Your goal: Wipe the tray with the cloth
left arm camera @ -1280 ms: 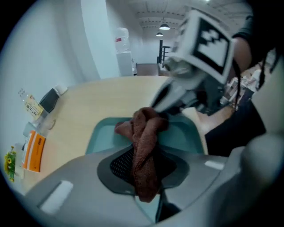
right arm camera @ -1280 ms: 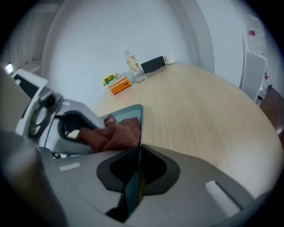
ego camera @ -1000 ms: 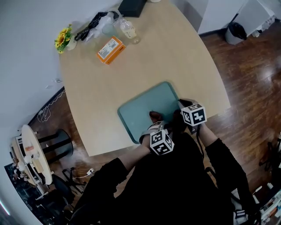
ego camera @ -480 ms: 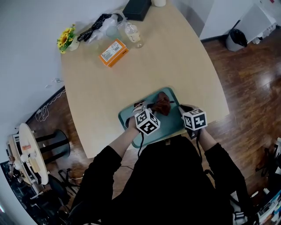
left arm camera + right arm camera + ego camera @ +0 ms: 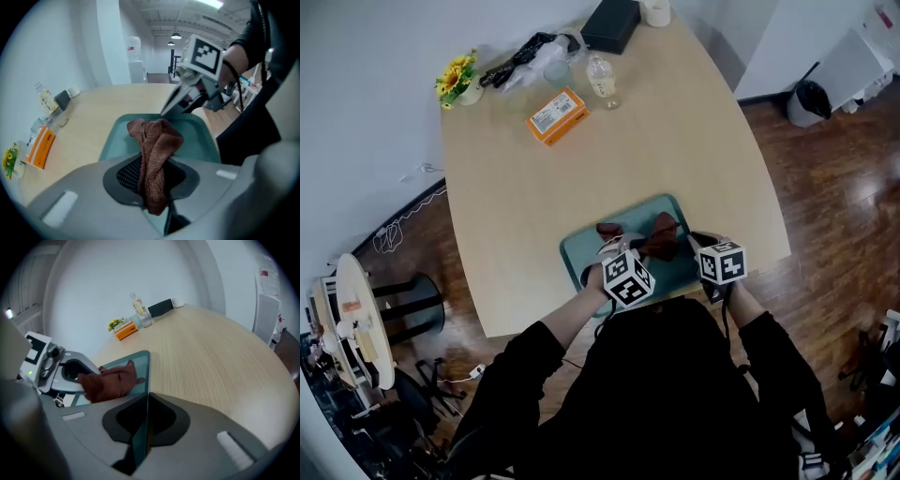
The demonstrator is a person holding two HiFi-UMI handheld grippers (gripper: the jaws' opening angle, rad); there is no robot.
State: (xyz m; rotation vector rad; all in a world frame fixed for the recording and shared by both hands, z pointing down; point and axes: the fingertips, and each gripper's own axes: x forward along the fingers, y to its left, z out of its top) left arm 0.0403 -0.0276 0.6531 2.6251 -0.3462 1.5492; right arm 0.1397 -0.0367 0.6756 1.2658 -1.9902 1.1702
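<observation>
Left gripper (image 5: pixel 151 185): jaws clamped on a bunched brown cloth (image 5: pixel 157 140), held over the teal tray (image 5: pixel 584 251). Tray: lies flat on the wooden table (image 5: pixel 609 159), near its front edge. Right gripper (image 5: pixel 140 427): jaws pinched together on the tray's thin right-hand rim.

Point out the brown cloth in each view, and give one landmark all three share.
Head view: the brown cloth is just below centre, over the teal tray.
Left gripper view: dead centre, pinched in the left claw, tray behind it.
Right gripper view: left of centre, over the tray.
Shared landmark: the orange box near the table's far end.
</observation>
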